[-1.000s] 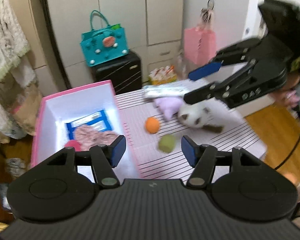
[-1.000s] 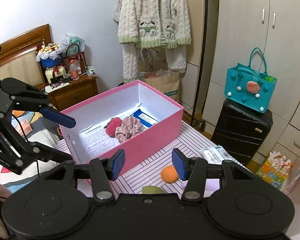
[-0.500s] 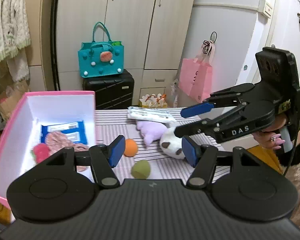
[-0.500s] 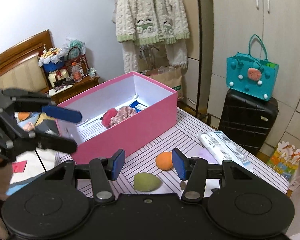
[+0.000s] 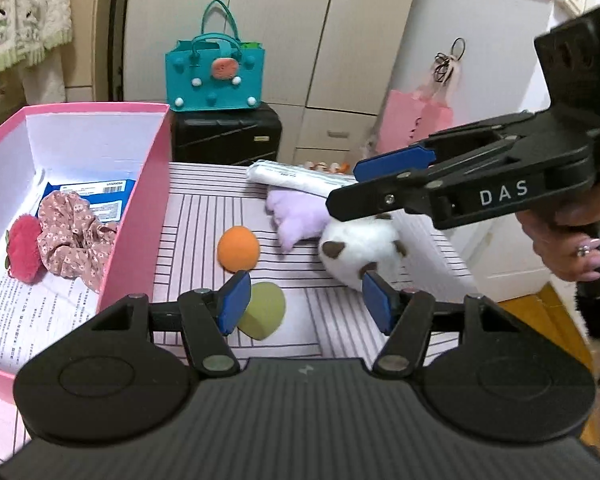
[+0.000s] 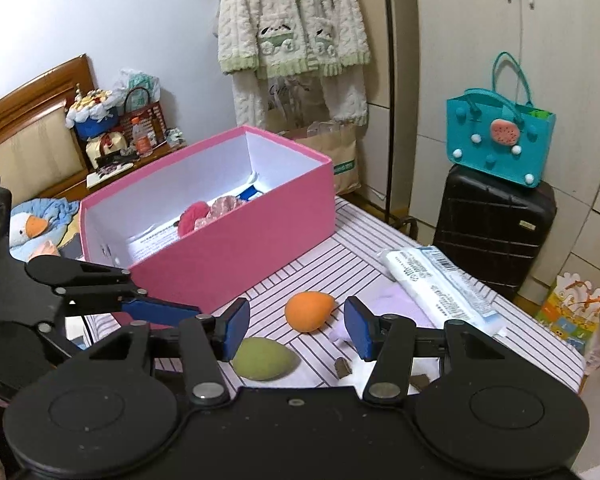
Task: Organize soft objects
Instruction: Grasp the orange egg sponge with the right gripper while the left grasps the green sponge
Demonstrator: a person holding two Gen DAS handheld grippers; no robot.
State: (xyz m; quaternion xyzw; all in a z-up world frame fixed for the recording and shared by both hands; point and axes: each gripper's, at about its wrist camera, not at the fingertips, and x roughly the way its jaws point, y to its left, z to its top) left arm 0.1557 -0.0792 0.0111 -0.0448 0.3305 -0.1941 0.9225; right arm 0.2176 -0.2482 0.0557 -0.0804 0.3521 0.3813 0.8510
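On the striped tabletop [image 5: 204, 216] lie an orange sponge [image 5: 238, 248], a green sponge [image 5: 262, 310], a purple plush [image 5: 296, 216] and a white plush with brown spots [image 5: 358, 254]. My left gripper [image 5: 306, 302] hangs open just above the table, its left pad beside the green sponge, nothing between the pads. My right gripper [image 5: 356, 184], held by a hand, hovers open over the white plush. In the right wrist view, the right gripper [image 6: 296, 330] frames the orange sponge [image 6: 308, 310] beyond it; the green sponge [image 6: 262, 358] lies near its left pad. A pink box [image 5: 140, 208] holds a red pompom [image 5: 24, 248] and a floral scrunchie [image 5: 72, 236].
A white wrapped packet [image 5: 300, 178] lies at the table's far edge. A black suitcase [image 5: 224, 136] with a teal bag [image 5: 214, 76] stands behind the table. A pink bag [image 5: 416, 120] hangs on the door. The pink box [image 6: 236, 248] takes up the table's left side.
Both grippers have sunk toward the table, so the sponges and plush toys look larger. The left view has rolled level. The right gripper now sits over the white plush.
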